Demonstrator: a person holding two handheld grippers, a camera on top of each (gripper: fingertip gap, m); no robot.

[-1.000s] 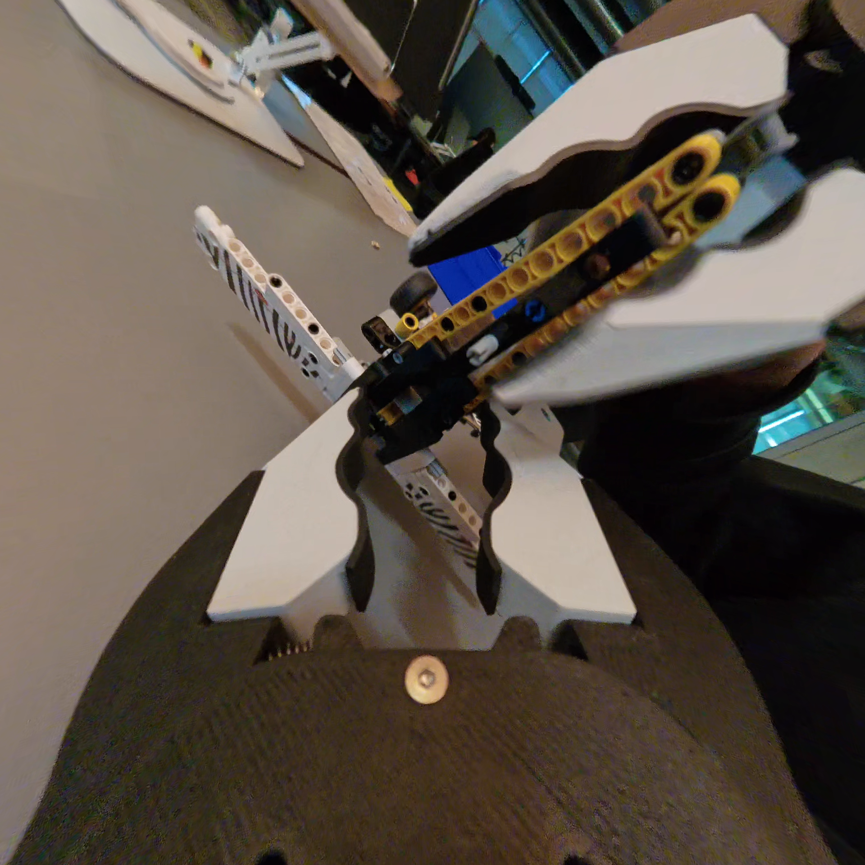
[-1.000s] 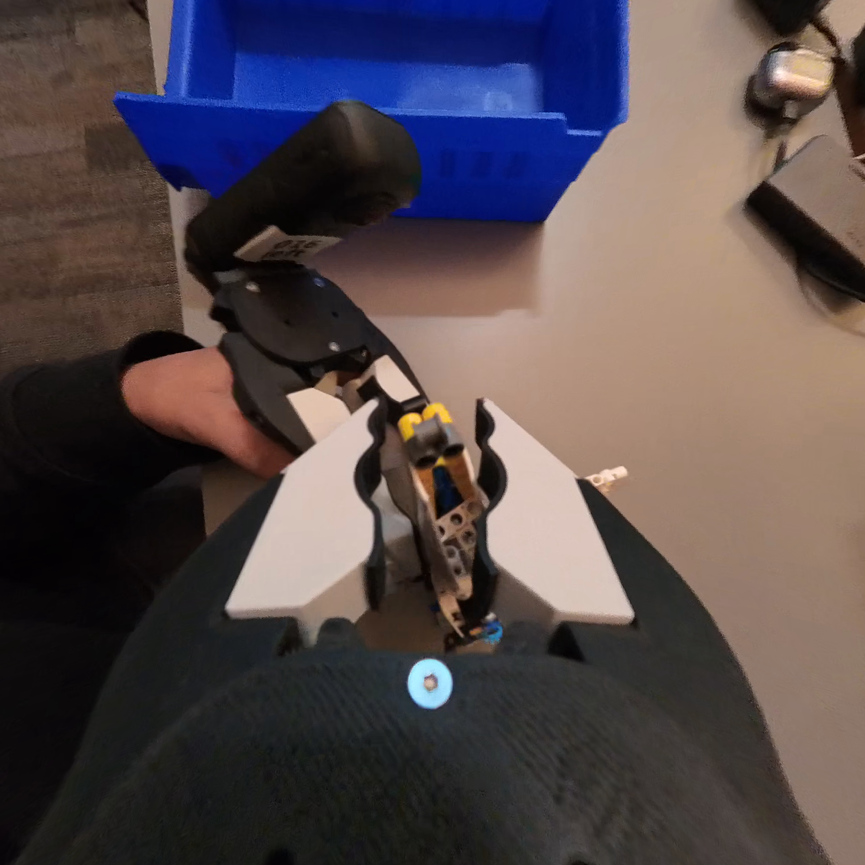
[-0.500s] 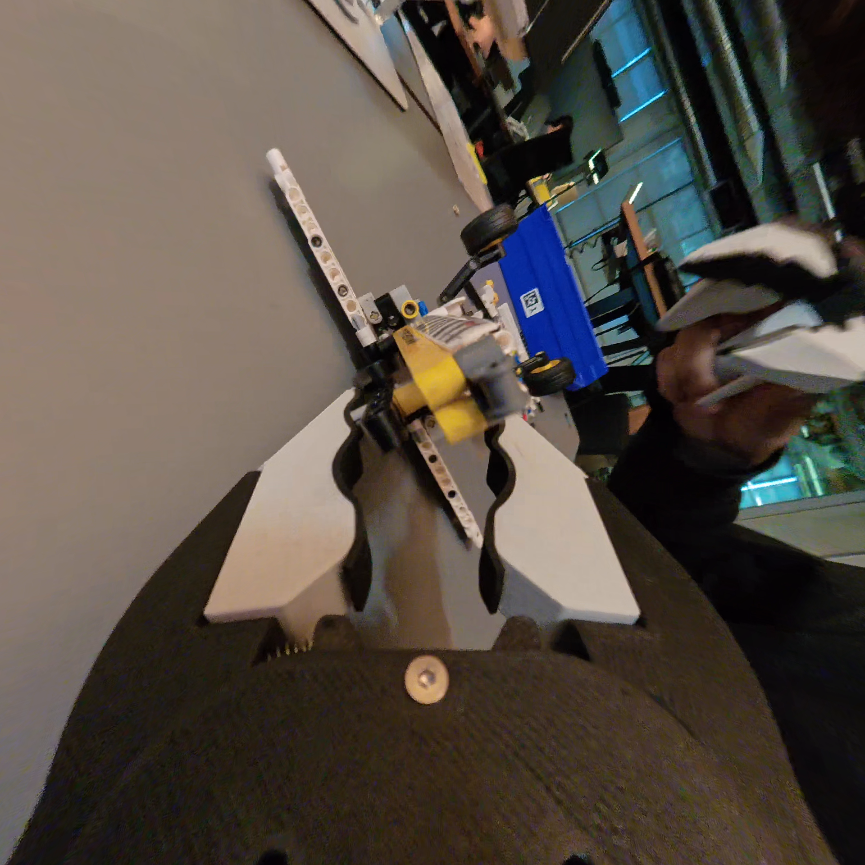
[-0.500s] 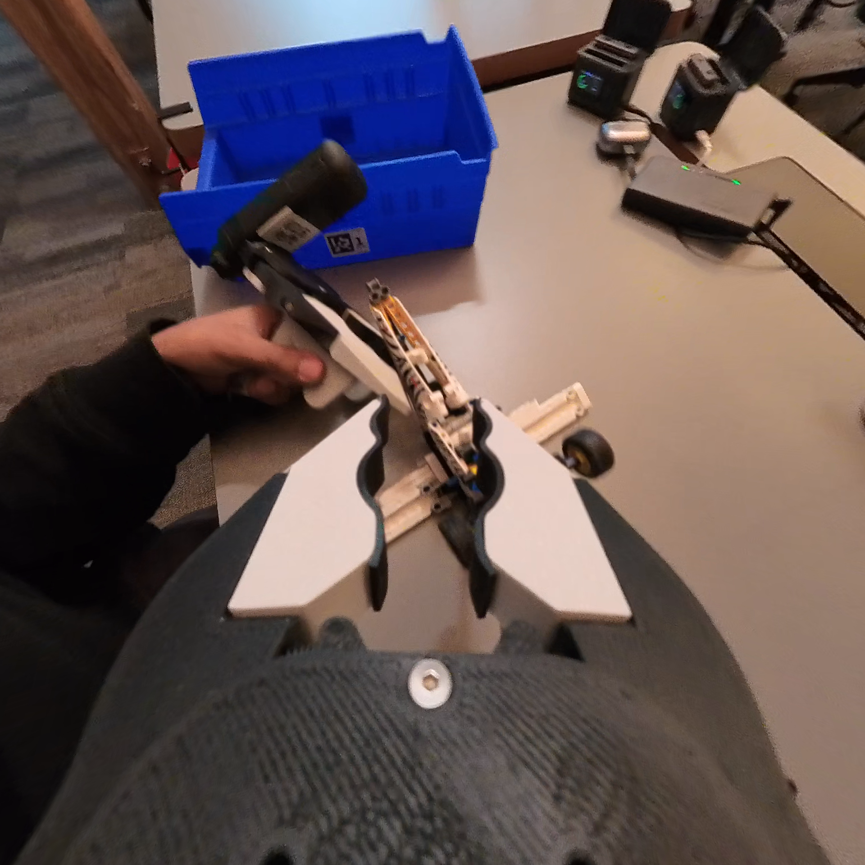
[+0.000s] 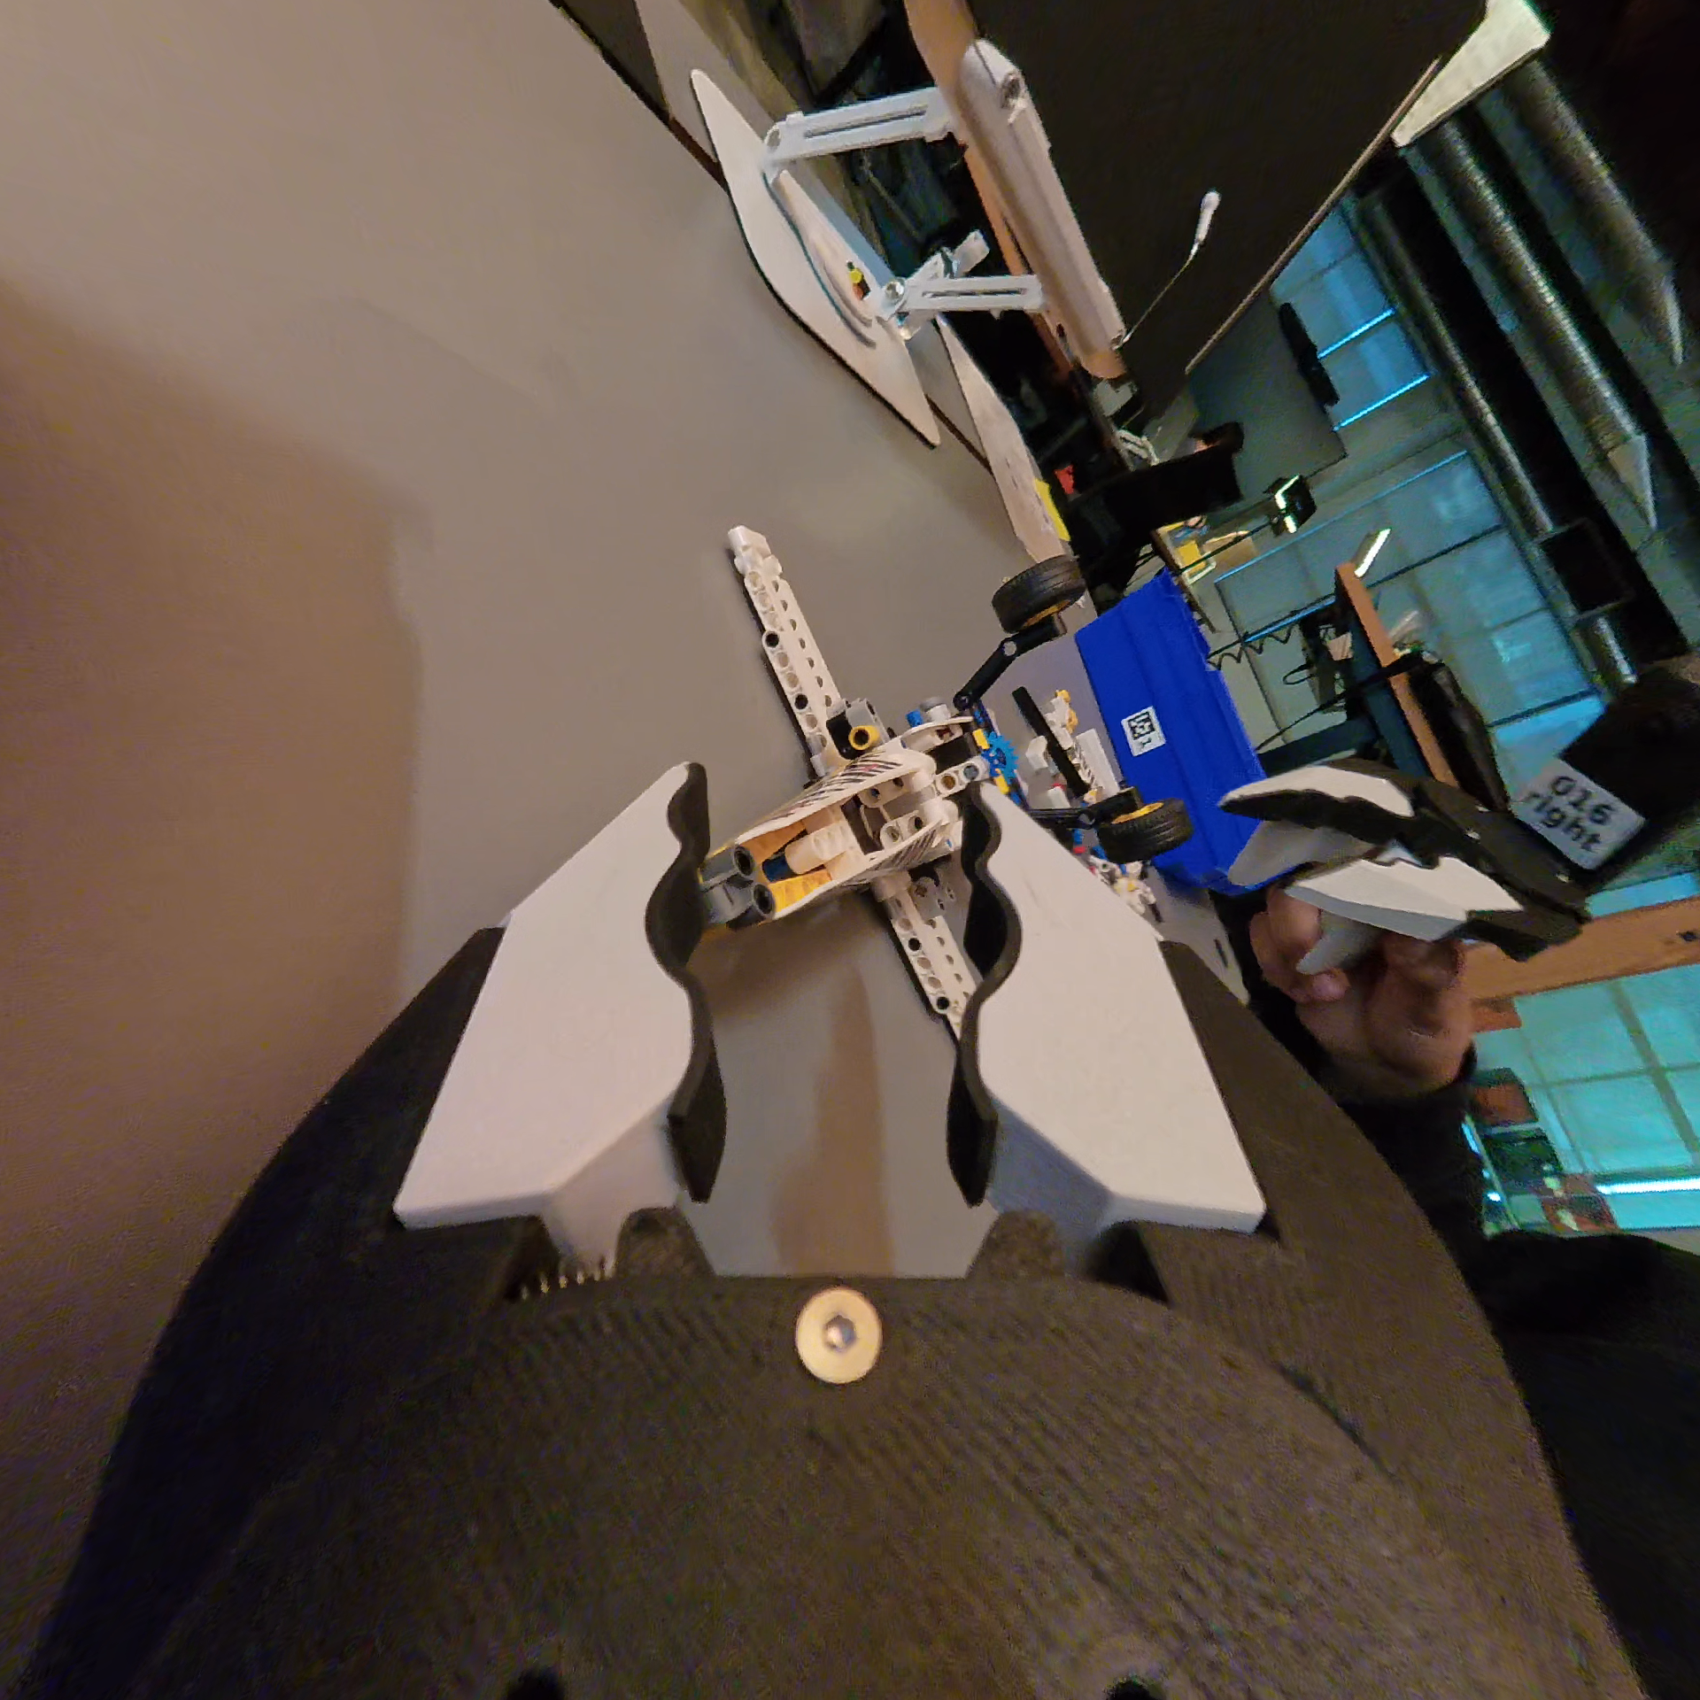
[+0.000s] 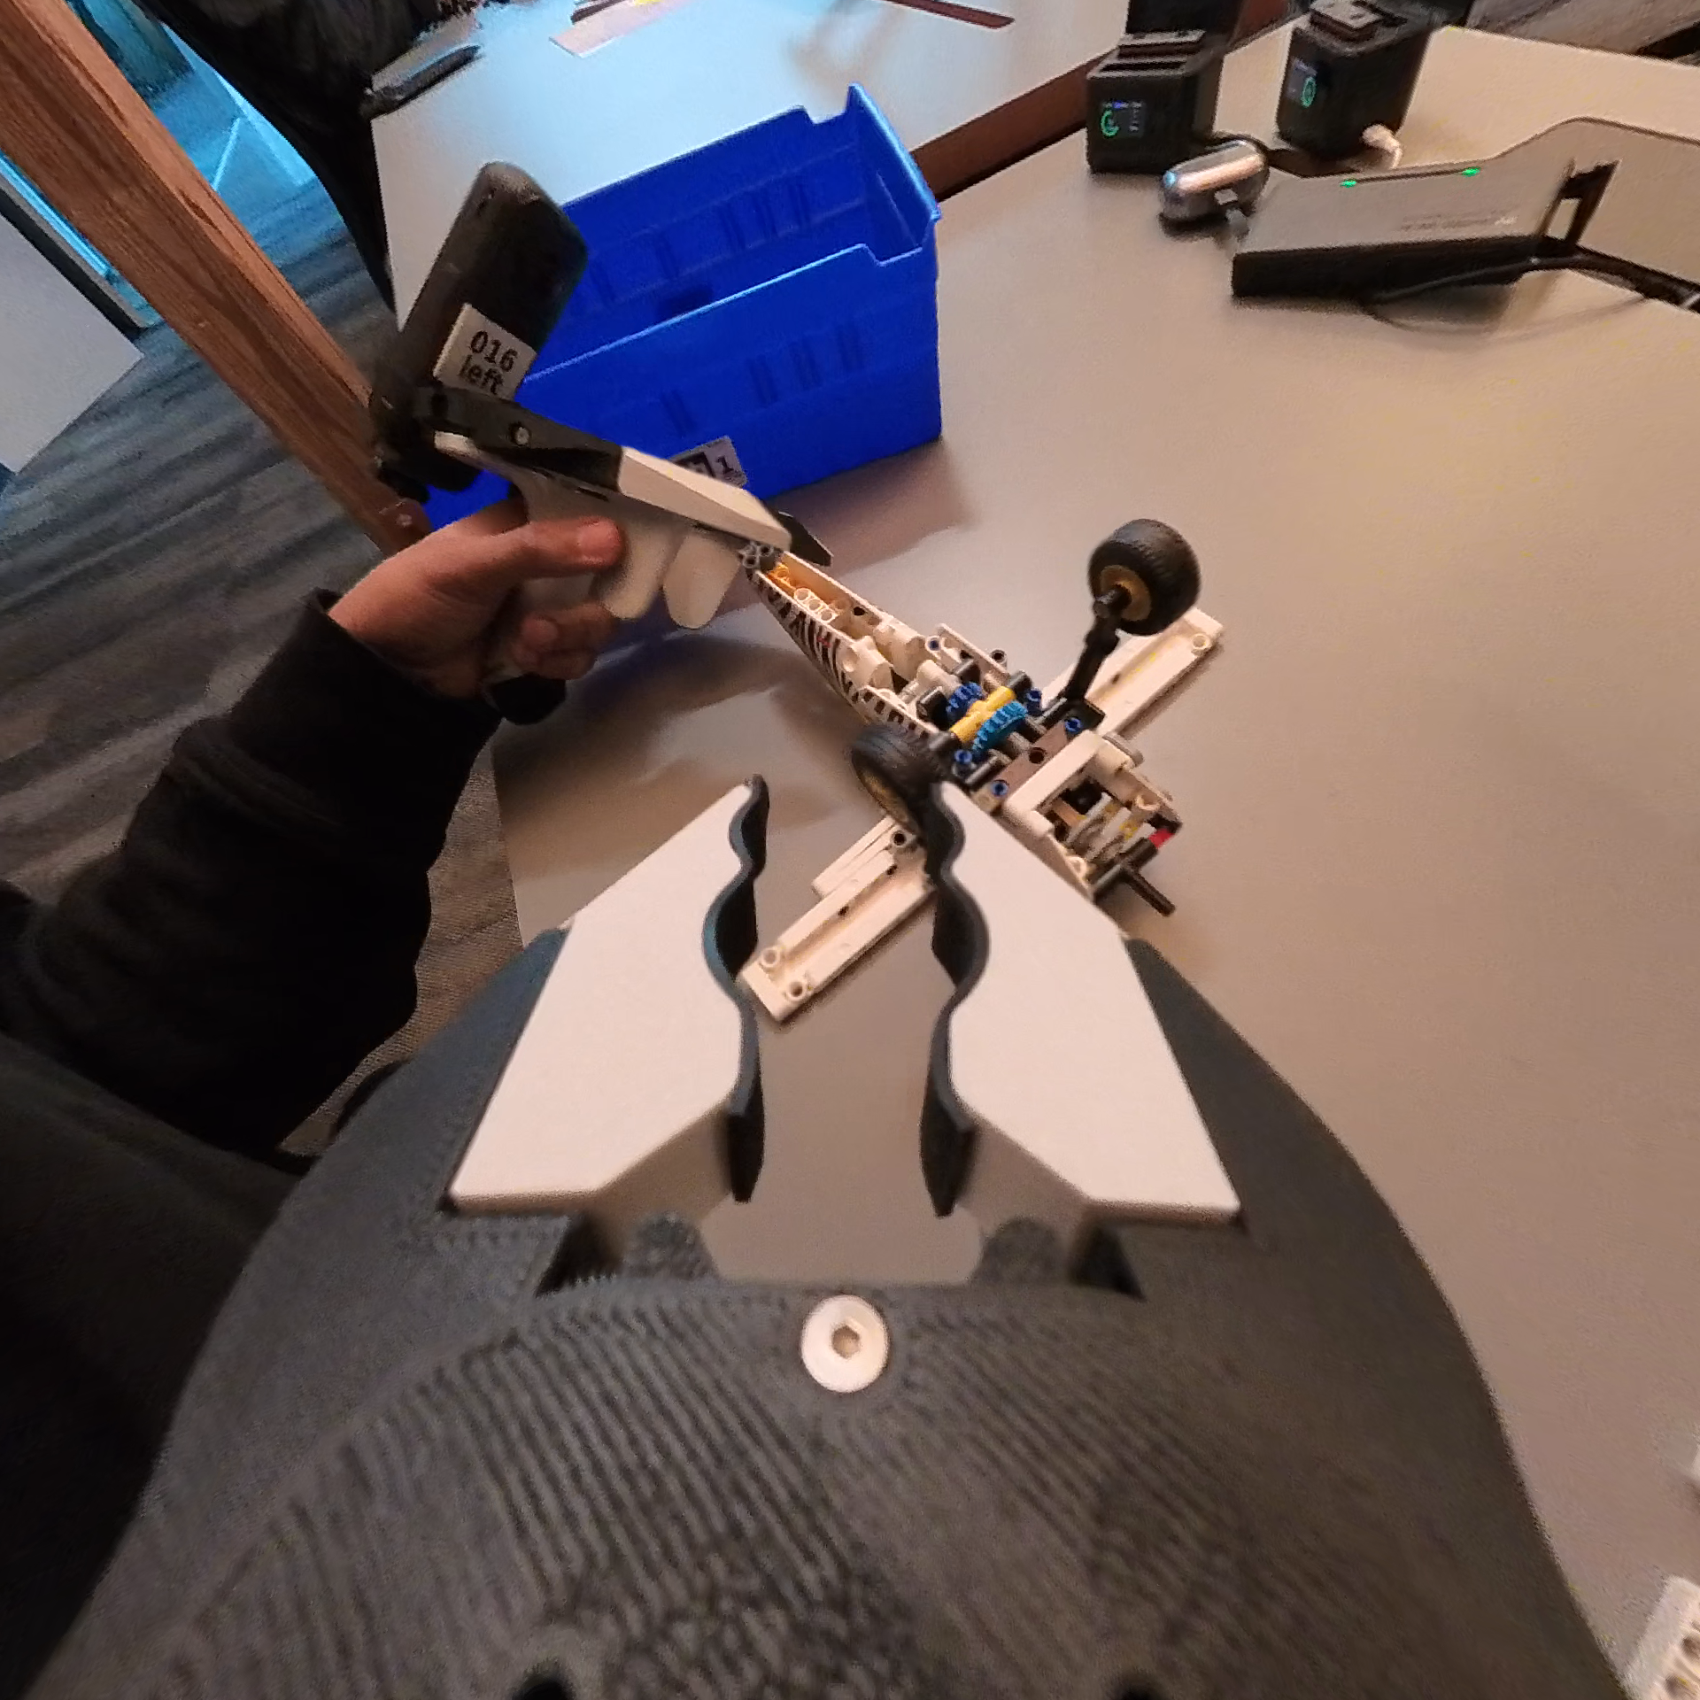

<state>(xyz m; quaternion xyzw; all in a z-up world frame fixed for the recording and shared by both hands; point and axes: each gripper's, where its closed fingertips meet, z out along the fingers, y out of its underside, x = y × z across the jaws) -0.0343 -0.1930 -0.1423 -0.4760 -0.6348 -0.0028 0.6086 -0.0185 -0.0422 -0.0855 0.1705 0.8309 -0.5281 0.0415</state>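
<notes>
Left tongs [image 5: 832,851] are standing wide apart w/ the pointed nose of the white, yellow and black brick-built model plane [image 6: 938,699] between the pads; pad contact isn't clear. Right tongs [image 6: 846,828] are hanging partly open and bare above the plane, which is lying on the grey counter [image 6: 1380,644]. Blue plastic bin [image 6: 763,304] is sitting behind it; black chargers [image 6: 1334,83] further back. The right finger is hiding part of one black wheel [image 6: 897,768].
</notes>
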